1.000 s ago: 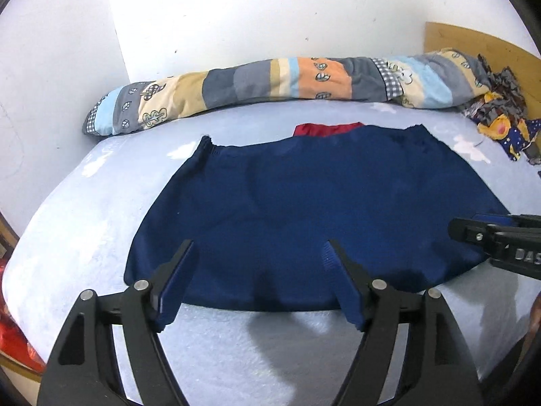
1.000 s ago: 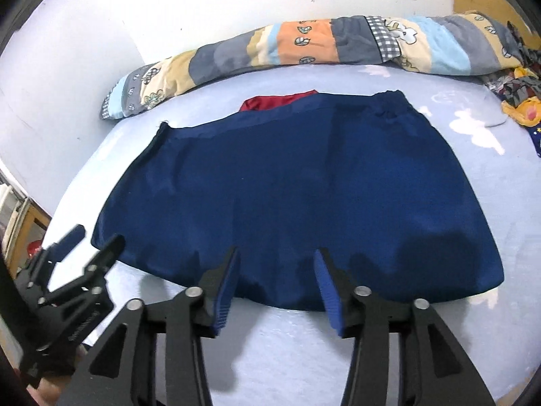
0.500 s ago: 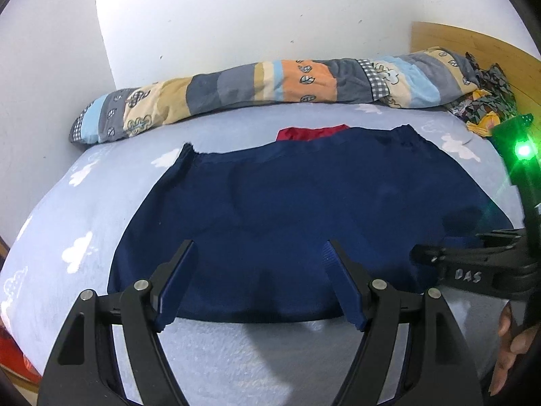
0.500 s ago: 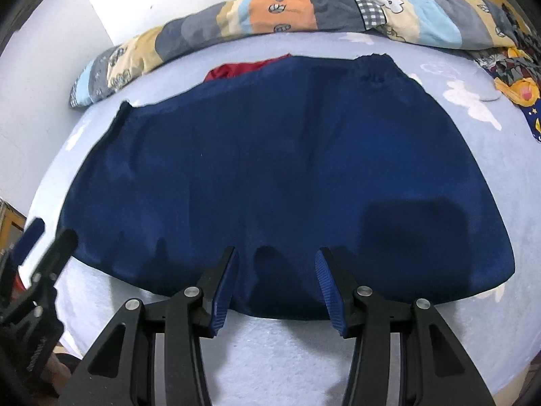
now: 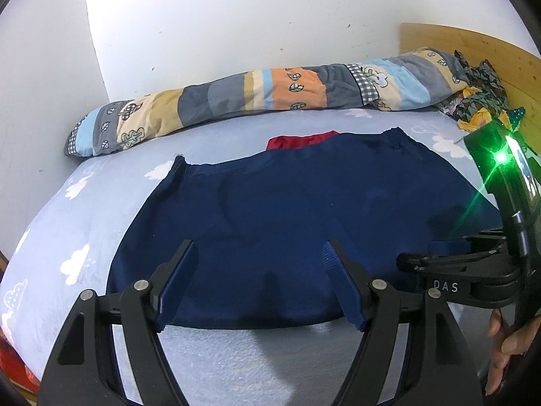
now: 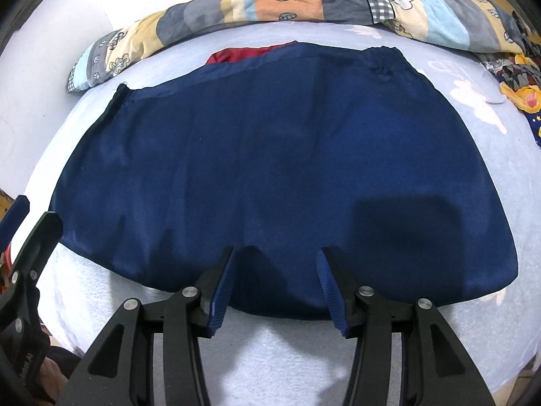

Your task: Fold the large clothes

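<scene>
Garment: a navy blue garment (image 6: 270,169) lay spread flat across the middle of the bed (image 6: 287,355), gathered waistband toward the far edge, hem toward the near edge.
Handling: it looked thin, soft and slightly glossy, so likely light, limp and prone to slipping; a pinch at the hem near its two corners seemed the best hold.
Left gripper (image 5: 260,284): jaws wide apart above the hem, holding nothing.
Right gripper (image 6: 274,280): jaws partly apart over the hem, nothing between them.
Under it: a red cloth (image 5: 297,140) peeked out past the waistband.
Surface: pale blue cloud-print sheet, soft.
Room: patchwork quilt roll (image 5: 253,101) along the far edge against a white wall (image 5: 236,17); wooden headboard (image 5: 473,47) at the far right corner.
</scene>
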`<move>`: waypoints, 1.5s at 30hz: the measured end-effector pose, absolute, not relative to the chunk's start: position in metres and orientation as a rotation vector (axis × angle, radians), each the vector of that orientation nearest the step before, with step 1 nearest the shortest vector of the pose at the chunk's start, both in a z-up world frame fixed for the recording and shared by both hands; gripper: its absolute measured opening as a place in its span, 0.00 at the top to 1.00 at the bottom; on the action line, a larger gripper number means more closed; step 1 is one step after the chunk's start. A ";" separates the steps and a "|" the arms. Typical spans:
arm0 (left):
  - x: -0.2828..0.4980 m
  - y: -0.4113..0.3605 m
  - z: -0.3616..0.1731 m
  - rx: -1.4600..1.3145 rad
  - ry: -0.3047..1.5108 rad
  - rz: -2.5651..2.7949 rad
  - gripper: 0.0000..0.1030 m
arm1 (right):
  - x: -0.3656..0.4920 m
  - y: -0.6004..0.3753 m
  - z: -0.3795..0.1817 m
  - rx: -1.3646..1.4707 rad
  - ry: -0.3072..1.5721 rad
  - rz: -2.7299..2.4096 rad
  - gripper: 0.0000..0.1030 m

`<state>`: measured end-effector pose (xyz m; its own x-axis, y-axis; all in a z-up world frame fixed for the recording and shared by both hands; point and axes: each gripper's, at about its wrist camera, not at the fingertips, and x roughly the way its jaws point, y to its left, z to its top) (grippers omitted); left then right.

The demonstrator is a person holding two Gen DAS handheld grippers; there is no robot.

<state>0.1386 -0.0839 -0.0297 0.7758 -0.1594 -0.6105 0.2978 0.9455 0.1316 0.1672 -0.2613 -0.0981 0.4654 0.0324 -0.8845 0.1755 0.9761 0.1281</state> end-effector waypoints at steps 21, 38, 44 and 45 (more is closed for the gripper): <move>0.153 -0.085 -0.037 0.177 0.709 -0.266 0.26 | 0.151 -0.279 -0.080 0.242 1.025 -0.087 0.49; 0.196 -0.135 -0.115 0.271 0.914 -0.199 0.25 | 0.116 -0.352 -0.069 0.461 0.960 -0.169 0.49; 0.188 -0.122 -0.091 0.154 0.834 -0.220 0.26 | 0.094 -0.381 -0.067 0.569 0.907 -0.188 0.49; 0.186 -0.121 -0.085 0.151 0.804 -0.218 0.26 | 0.088 -0.388 -0.069 0.612 0.895 -0.193 0.49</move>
